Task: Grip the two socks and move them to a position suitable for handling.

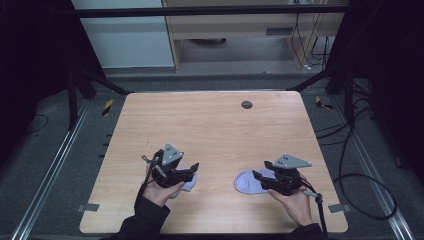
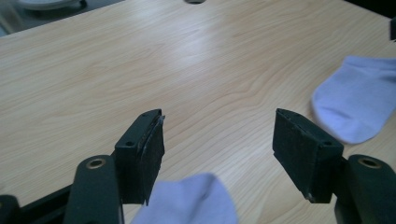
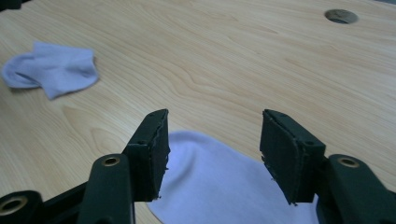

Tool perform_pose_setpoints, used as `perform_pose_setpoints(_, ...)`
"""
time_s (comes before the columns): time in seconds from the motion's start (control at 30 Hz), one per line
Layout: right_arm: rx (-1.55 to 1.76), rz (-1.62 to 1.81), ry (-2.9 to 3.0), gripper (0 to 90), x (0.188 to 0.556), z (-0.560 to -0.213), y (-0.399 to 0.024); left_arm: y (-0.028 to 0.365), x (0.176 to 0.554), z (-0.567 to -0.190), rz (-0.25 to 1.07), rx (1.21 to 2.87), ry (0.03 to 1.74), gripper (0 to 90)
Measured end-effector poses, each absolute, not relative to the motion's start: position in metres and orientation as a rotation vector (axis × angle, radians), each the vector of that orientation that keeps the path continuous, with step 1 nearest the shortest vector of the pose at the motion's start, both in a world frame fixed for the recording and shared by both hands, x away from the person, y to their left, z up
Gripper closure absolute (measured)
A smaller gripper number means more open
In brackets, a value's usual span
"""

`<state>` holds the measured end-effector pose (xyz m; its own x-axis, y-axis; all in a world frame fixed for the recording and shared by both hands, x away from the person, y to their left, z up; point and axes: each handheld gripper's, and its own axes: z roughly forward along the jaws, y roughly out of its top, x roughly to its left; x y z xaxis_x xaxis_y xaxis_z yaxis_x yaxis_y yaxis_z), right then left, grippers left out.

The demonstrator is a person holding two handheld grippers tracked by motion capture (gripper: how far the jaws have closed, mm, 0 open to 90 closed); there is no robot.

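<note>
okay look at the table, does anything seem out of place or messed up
Nothing much stands out. Two pale socks lie apart on the table: the left sock is rumpled, the right sock flatter. Both grippers, left and right, are open.

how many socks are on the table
2: one pale lilac fabric sock under the left gripper, the other pale lilac sock under the right gripper.

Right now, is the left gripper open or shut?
Open: the left gripper has a wide gap between its black jaws, with a pale lilac sock below.
</note>
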<state>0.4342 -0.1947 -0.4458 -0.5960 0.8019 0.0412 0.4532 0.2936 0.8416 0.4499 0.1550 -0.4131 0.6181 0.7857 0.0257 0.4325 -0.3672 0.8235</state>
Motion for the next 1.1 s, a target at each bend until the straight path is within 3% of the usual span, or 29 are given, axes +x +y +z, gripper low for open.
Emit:
perform_pose_setpoints(0.33,0.996,1.273,2.255,43.7,0.443,-0.435,-0.148,0.207,0.440,-0.421,0.621,1.961,1.071,33.2)
perform_pose_setpoints(0.63,0.894,1.300,2.329,44.1,0.446,-0.431,-0.097,0.242,0.433,-0.435,0.665,1.907,1.190,39.1)
perform_pose_setpoints(1.1,0.755,1.246,2.489,55.9,0.446,-0.450,-0.027,0.254,0.421,-0.467,0.612,2.002,1.256,42.5)
